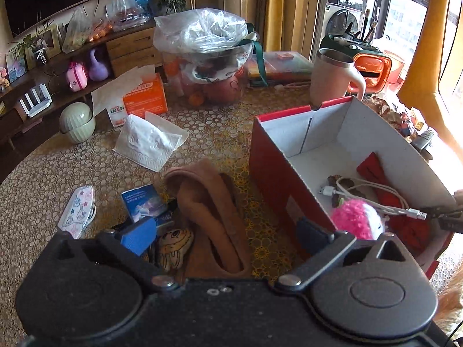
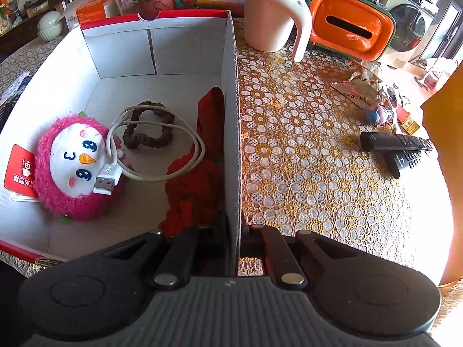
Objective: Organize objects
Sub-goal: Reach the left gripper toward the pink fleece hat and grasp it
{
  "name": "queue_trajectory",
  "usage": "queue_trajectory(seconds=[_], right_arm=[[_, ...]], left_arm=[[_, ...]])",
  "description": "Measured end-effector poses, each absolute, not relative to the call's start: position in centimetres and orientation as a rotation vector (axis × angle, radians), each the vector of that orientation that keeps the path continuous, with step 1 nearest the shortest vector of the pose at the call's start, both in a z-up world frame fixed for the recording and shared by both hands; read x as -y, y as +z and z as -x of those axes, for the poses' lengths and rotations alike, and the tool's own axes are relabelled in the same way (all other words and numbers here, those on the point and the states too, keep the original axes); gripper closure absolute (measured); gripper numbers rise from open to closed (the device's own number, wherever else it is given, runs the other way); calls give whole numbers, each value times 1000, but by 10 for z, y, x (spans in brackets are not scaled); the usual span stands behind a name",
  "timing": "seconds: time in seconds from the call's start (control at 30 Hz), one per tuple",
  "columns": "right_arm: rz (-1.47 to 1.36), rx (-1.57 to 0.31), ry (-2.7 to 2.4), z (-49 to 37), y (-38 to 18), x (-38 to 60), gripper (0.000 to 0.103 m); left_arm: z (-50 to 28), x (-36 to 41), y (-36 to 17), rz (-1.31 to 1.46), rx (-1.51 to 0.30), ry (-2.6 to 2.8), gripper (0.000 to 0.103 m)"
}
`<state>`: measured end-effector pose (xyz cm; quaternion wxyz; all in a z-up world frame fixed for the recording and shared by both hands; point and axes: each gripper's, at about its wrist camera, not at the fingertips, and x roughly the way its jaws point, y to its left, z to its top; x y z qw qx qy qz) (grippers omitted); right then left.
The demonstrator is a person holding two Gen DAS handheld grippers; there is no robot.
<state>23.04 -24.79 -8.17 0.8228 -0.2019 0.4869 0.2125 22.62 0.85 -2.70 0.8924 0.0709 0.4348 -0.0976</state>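
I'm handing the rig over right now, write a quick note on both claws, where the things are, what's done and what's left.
Left claw: open, empty, over the brown fleece slipper.
Right claw: shut on the side wall of the red cardboard box.
Done, in the box: pink plush toy, white USB cable, brown hair scrunchie, red cloth.
Left on the table: slipper, blue booklet, patterned face mask, white tissue.

Plush toy (image 2: 72, 164) and cable (image 2: 156, 144) inside box (image 2: 188, 49)
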Motion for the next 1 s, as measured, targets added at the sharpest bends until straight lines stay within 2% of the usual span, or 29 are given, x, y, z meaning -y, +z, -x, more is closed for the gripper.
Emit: queue_trajectory(seconds=[0.37,0.77,0.83,0.93,1.0], right_arm=[[433,-1040,449,-230,-81,248,98],[434,-1039,449,-229,-81,247,98],[434,-1040,448,-229,-81,247,98],[434,-1040,448,-229,-81,247,98],[434,-1039,449,-229,-81,247,98]], left_arm=[[-233,-1,-91,-224,-980,-189,2],[-246,10,-120,-294,-988,-117,7],[-247,11,-119,-299,-981,-108,10],[-246,13,-118,-313,-971,-89,23],[-246,14,-117,-333,-962,-78,37]])
